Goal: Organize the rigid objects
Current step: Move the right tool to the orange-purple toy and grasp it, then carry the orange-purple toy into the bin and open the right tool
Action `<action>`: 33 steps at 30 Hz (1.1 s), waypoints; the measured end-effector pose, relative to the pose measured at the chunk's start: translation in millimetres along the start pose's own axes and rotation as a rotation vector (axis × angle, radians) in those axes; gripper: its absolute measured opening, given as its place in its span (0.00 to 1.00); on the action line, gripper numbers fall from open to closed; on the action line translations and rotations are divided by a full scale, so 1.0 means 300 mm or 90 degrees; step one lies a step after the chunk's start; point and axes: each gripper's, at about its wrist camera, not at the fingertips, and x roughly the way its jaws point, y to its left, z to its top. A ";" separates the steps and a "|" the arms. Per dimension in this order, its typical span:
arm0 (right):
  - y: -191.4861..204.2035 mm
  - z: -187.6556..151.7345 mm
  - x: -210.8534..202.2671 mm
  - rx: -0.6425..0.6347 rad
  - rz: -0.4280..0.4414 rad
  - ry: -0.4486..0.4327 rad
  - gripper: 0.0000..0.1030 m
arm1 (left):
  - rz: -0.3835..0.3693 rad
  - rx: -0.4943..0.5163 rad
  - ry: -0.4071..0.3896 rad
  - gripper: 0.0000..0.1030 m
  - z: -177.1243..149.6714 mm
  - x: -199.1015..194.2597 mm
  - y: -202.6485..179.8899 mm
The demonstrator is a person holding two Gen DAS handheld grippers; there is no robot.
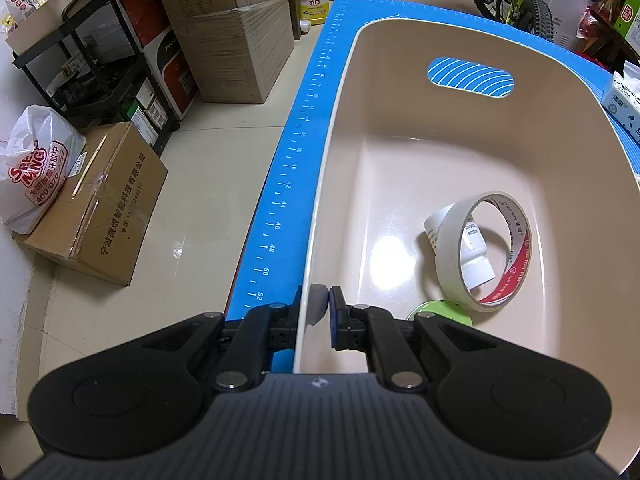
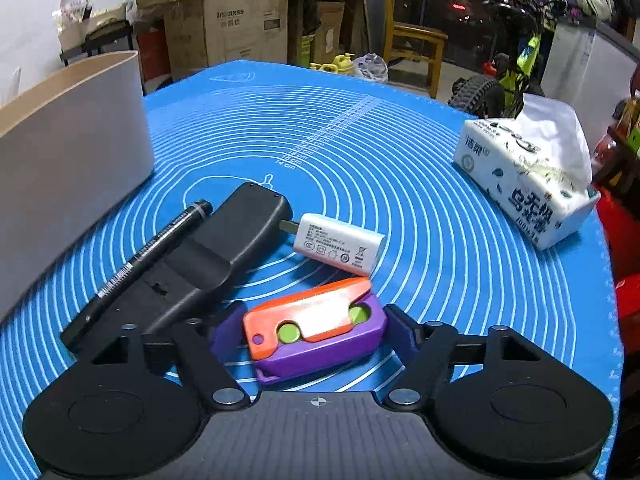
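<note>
My right gripper [image 2: 298, 334] sits at the bottom centre of its view with the jaws apart, one on each side of the orange and purple toy [image 2: 316, 330]. The left pad looks a little clear of the toy's end; on the right I cannot tell whether the pad touches. The toy lies flat on the blue mat [image 2: 420, 184], directly in front of this gripper, its long axis running left to right across the frame and tilted slightly up to the right. So the jaws face its two short ends, and I judge that closing would catch it lengthwise.

Just beyond it lie the white charger [image 2: 340, 248], and to the left the black remote [image 2: 208, 256] with a black pen [image 2: 148, 256] along it.

My left gripper [image 1: 320, 300] is clamped on the near rim of the beige bin [image 1: 332, 184], steadying it. Inside, at the lower right of that view, lies a roll of tape [image 1: 486, 252]. The right hand is plainly the nearer one to the toy.
</note>
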 end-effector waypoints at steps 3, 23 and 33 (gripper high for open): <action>0.002 0.003 0.000 0.011 -0.004 0.003 0.72 | -0.001 0.000 0.000 0.11 0.001 0.000 0.000; 0.192 0.082 -0.263 -0.019 -0.100 -0.130 0.72 | 0.000 -0.001 0.001 0.11 -0.001 0.000 -0.010; 0.443 0.283 -0.323 -0.035 -0.019 -0.215 0.72 | 0.001 -0.001 0.001 0.11 -0.001 -0.001 -0.011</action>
